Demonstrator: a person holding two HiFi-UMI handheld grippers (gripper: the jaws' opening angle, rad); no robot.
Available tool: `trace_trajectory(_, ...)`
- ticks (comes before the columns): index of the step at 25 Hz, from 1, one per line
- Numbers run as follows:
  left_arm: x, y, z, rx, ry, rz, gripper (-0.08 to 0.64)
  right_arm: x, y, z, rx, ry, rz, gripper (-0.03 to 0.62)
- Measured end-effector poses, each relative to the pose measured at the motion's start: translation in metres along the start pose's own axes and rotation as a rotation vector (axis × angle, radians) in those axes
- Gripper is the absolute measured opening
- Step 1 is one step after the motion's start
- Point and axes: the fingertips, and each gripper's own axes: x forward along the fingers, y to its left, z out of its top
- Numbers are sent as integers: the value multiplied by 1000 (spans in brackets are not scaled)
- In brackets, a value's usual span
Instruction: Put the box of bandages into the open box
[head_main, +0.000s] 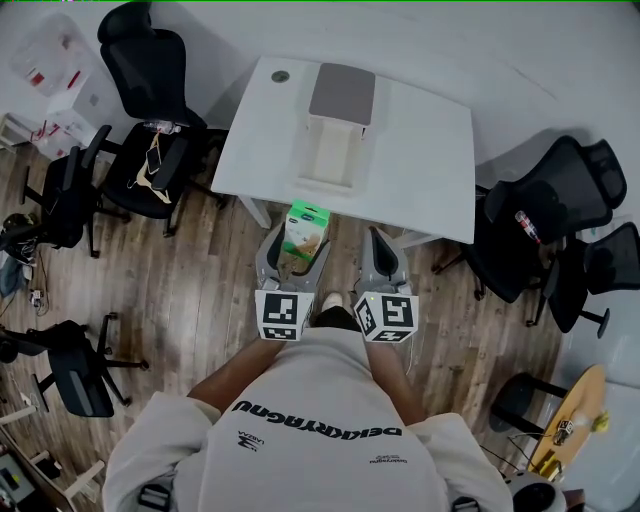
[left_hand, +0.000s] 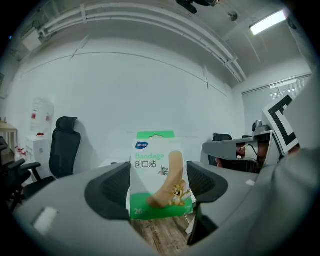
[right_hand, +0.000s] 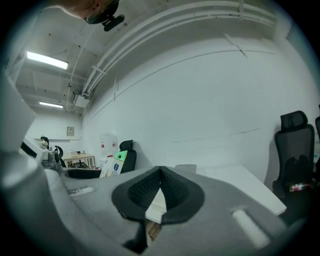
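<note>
My left gripper (head_main: 298, 247) is shut on the box of bandages (head_main: 306, 227), a green and white carton that stands upright between the pads just off the table's near edge. In the left gripper view the bandage box (left_hand: 157, 175) fills the gap between the two dark pads (left_hand: 111, 190). The open box (head_main: 330, 150) is white with a raised grey lid (head_main: 342, 90) and sits on the white table (head_main: 425, 140), straight ahead. My right gripper (head_main: 381, 250) hovers beside the left one, shut and empty (right_hand: 159, 174). The right gripper view catches the carton (right_hand: 114, 162) at the left.
Black office chairs stand to the left (head_main: 150, 70) and right (head_main: 565, 195) of the table. A small round cap (head_main: 280, 76) lies at the table's far left corner. Wooden floor (head_main: 190, 290) surrounds the person. A white wall is behind the table.
</note>
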Motion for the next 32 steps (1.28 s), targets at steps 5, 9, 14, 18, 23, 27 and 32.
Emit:
trace_trajectory(5,16,-5,-1,4,9,-17,364,8,-10,-1,-10,3,-7,-5)
trace_trajectory(9,35,-5,1,14,11,-23,364,21,-23,-4,-11,14,-10,-5)
trace_trajectory(14,62,-4,2,23,23,-15,364,42,-38,-4,2,14,2,-5)
trace_trajectory(18,85,-1,2,19,35,-2,364,61,-53,-4,10,19,11,-5)
trace_trajectory(23,112,1,2,17,53,11,364,81,-71,-4,23,21,13,-5)
trace_trajectory(27,131,-1,-2,18,71,28,364,94,-84,-7,34,27,30,-5)
trace_trajectory(32,152,3,-4,8,91,41,364,110,-97,-11,43,43,37,-5)
